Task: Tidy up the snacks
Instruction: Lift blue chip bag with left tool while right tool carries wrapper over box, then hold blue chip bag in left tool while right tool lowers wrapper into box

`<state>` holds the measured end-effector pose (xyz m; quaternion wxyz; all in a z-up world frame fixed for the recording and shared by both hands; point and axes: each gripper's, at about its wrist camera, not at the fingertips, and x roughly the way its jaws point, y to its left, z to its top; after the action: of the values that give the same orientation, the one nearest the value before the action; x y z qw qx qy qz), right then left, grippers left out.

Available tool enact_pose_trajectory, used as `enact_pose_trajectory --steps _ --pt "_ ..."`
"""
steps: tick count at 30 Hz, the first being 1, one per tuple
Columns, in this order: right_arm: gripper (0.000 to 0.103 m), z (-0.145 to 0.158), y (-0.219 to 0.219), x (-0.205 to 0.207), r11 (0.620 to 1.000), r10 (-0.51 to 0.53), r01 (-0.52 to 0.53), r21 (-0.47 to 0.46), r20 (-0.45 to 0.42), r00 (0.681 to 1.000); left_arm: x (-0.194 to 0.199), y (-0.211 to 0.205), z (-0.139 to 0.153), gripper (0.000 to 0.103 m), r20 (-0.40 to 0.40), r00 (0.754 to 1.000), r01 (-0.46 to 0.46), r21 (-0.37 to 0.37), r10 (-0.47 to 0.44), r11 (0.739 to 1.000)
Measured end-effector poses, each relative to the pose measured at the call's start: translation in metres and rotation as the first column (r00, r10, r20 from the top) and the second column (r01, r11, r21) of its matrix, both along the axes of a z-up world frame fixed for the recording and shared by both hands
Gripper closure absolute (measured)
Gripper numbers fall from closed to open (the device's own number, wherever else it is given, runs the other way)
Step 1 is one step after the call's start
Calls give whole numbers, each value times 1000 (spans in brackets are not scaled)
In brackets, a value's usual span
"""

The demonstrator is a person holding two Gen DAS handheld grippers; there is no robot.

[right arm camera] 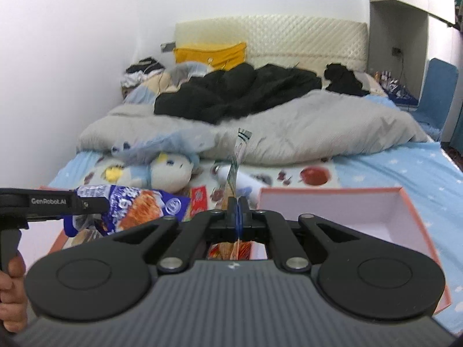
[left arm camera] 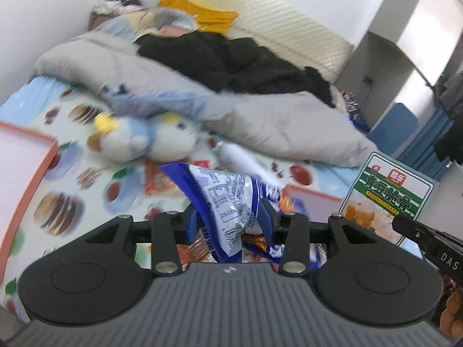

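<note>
Your left gripper [left arm camera: 228, 219] has its blue pads pressed on a blue-and-white snack bag [left arm camera: 228, 202], the jaws partly apart around its crumpled bulk; the bag hangs clear of the bed in the right wrist view, with your hand [right arm camera: 11, 286] on the grip below it. Your right gripper [right arm camera: 238, 211] is fully closed on the thin edge of a green-labelled snack packet [left arm camera: 387, 199], which stands upright between the pads and shows edge-on in its own camera; both packets are therefore in the air, neither yet placed.

Below and ahead of the right gripper lies an open pink box [right arm camera: 405, 202] with a white interior; the part visible is bare, so I judge little or nothing has been filed there. A second pink-edged box or lid [left arm camera: 31, 156] sits to the left in the left wrist view; its contents are hidden from you.

Loose items remain on the printed bedsheet [left arm camera: 72, 202]: a red snack packet [right arm camera: 199, 199] just beyond the held bag, orange-red packets beneath both grippers, and a white bottle [right arm camera: 249, 182] near the plush toy [right arm camera: 170, 170]; whether the bottle belongs to the task I cannot tell.

Assessment: early to middle stage; two packets lifted, none confirmed in a box, several still to be gathered.
</note>
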<state>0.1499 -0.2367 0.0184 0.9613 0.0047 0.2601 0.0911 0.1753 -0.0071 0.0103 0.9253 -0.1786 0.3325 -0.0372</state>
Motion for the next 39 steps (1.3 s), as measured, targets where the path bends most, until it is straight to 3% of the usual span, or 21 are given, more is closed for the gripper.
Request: enact_pose_trajectory --steps 5,8,17,20,22,26,30,34,39 --pt "100 15 -20 0 999 -40 42 -24 52 998 16 -36 19 73 40 996 77 11 -77 997" --pt "100 9 -36 5 997 -77 78 -27 41 996 24 -56 12 73 30 994 108 23 -109 994" --pt "99 -54 -81 27 983 -183 182 -26 -102 978 50 -65 -73 71 -154 983 106 18 -102 994" --pt "99 -77 -92 31 978 -208 209 -15 -150 966 56 -49 -102 57 -211 976 66 56 -53 996" --pt "99 -88 -97 33 975 -219 221 -11 -173 960 60 -36 -119 54 -239 971 42 86 -21 995" --pt "99 -106 -103 36 971 -237 240 -11 -207 949 75 -5 -151 29 -277 959 -21 141 59 990" --pt "99 -118 -108 39 966 -254 260 -3 -229 940 96 17 -179 14 -308 944 -62 183 117 981" --pt "99 -123 -110 42 965 -257 263 -7 -237 937 124 31 -206 11 -336 925 -115 195 177 974" --pt "99 -126 -113 43 963 -263 268 -13 -237 935 147 27 -223 6 -338 924 -104 234 181 967"
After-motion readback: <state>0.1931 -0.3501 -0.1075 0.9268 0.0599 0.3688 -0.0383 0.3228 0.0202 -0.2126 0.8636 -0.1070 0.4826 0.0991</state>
